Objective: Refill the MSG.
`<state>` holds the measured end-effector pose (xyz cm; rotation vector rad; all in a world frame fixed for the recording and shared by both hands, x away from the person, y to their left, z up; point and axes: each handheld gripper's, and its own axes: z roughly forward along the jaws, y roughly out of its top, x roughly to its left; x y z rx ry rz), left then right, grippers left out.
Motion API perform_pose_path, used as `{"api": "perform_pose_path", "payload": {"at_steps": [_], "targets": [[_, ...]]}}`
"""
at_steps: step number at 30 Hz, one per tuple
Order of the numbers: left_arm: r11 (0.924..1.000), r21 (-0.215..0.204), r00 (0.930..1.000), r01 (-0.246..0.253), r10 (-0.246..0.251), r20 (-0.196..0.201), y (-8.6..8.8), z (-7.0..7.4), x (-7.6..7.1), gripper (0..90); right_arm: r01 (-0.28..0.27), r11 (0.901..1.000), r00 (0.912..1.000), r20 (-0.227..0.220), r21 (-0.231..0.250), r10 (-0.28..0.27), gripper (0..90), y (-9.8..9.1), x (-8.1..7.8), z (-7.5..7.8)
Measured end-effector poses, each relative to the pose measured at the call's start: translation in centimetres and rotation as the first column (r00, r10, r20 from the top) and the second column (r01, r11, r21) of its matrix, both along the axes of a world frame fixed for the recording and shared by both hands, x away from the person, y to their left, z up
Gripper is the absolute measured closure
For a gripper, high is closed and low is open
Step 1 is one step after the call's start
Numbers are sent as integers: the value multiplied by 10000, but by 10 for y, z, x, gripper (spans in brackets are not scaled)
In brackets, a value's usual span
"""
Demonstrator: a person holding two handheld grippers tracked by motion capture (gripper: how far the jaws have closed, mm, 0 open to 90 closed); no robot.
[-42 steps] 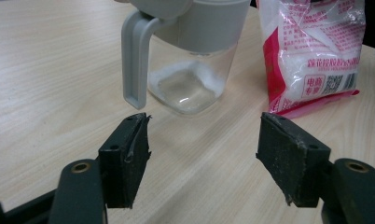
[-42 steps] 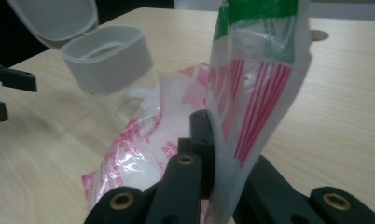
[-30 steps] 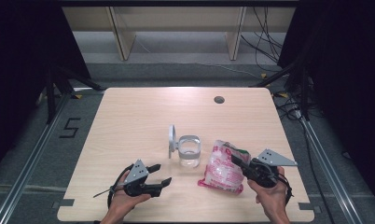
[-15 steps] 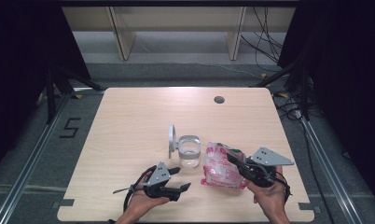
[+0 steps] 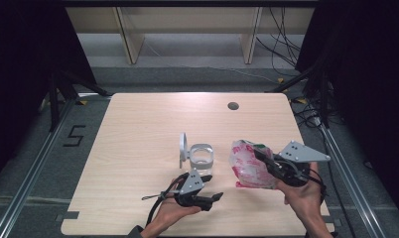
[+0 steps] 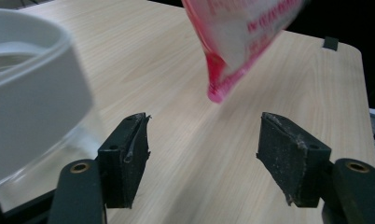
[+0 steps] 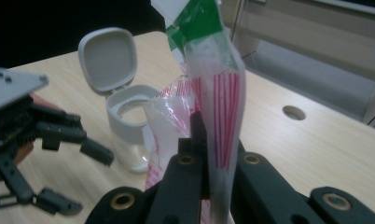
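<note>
A: Where is the bag now, and who holds it?

B: The right gripper (image 5: 261, 157) is clamped on the red-and-white plastic bag (image 5: 248, 163). In the right gripper view the two jaws press together on the thin upper part of the bag (image 7: 223, 116), near its green top edge. The bag hangs off the table (image 5: 138, 139); in the left gripper view its lower red corner (image 6: 218, 91) is in the air above the wood.

A: What is inside the bag?

B: I see something white and pale behind the plastic, but I cannot tell what it is.

A: And the jar?

B: The clear jar (image 5: 201, 159) stands upright on the table, just left of the bag. It has a grey collar, and its grey flip lid (image 5: 183, 149) is open and stands up at the left side. In the right gripper view I look into the mouth (image 7: 132, 109), and the glass below seems empty, though I am not fully sure.

A: The left gripper?

B: The left gripper (image 5: 215, 199) is near the front of the jar, its jaws apart with nothing between them. The jar is at the left of its view (image 6: 31, 93).
</note>
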<state>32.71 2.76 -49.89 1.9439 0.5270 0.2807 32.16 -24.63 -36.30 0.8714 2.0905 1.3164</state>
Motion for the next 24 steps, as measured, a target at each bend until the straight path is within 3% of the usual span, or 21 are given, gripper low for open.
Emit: {"api": "perform_pose_path", "payload": {"at_steps": [2, 4, 5, 6, 7, 9, 10, 13, 14, 18, 19, 20, 21, 23, 24], "targets": [[10000, 11, 10000, -80, 80, 3, -8, -2, 2, 329, -41, 9999, 9995, 318, -151, 45, 900, -1, 1, 8], [9999, -95, 9999, -44, 43, -158, -15, -6, 5, 329, -124, 9998, 9993, 343, -162, 129, 900, -1, 2, 14], [9999, 77, 9999, -91, 92, -111, -18, -7, 7, 329, -159, 9998, 9995, 275, -71, 160, 900, 0, 1, 16], [9998, -97, 9998, -148, 146, -140, -22, -8, 8, 329, -215, 9995, 9984, 521, -226, 227, 900, -1, 2, 19], [9999, -79, 9998, -137, 136, -140, -24, -8, 8, 331, -247, 9997, 9992, 304, 22, 246, 900, 2, 1, 22], [9997, -224, 9999, 33, -36, -136, -28, -7, 9, 331, -286, 9996, 9993, 239, 25, 286, 900, 3, 0, 23], [9994, -322, 9997, -106, 99, -224, -31, -7, 8, 332, -362, 9993, 9983, 461, -58, 365, 900, 4, 1, 25], [9999, -81, 9998, -128, 129, 134, -37, -6, 9, 330, -457, 9989, 9982, 393, 48, 455, 900, 8, 1, 25], [9994, -308, 9996, -125, 132, 238, -42, -7, 8, 324, -399, 9991, 9989, 232, 155, 396, 900, 10, 0, 24], [9991, -245, 9976, -339, 353, 592, -51, -10, 8, 325, -726, 9973, 9973, 55, 122, 726, 900, 18, 1, 22], [9988, -186, 9974, -443, 453, 559, -53, -12, 8, 336, -706, 9975, 9972, 256, 27, 705, 900, 19, 2, 22], [9988, -246, 9970, -422, 437, 634, -54, -12, 8, 351, -740, 9970, 9972, 96, 226, 738, 900, 22, 2, 21], [9979, -233, 9952, -605, 620, 750, -55, -12, 8, 378, -840, 9964, 9965, 48, 101, 840, 900, 23, 3, 23], [9959, -749, 9951, -517, 578, 806, -58, -12, 10, 444, -941, 9955, 9955, 107, 64, 940, 900, 27, 3, 26], [9945, -800, 9930, -674, 747, 916, -58, -12, 10, 492, -960, 9954, 9952, 171, 27, 959, 900, 29, 3, 27]]}}
